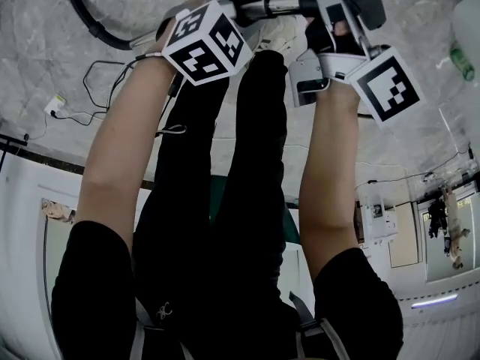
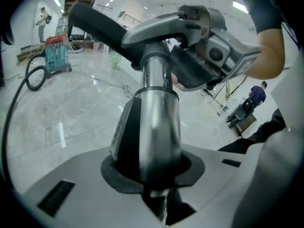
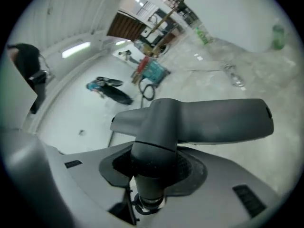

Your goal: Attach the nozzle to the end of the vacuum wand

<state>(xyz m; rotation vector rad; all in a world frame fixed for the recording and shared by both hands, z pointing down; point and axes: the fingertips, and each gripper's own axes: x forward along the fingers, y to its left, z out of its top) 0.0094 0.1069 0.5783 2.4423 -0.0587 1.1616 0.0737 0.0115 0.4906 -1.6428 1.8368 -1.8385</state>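
The person's bare arms (image 1: 112, 171) are reaching forward over black-trousered legs (image 1: 225, 201), above a pale marble floor (image 1: 45, 66). A black hose (image 1: 94, 21) is curving across the head view's upper left. The left tongs (image 2: 152, 167) are pinching the shiny metal wand (image 2: 156, 122), pads pressing on both its sides. The right tongs (image 3: 152, 170) are clamping the neck of the grey T-shaped nozzle (image 3: 209, 120). The nozzle is sitting at the wand's far end, neck meeting tube, up off the floor; whether it is fully seated I cannot tell.
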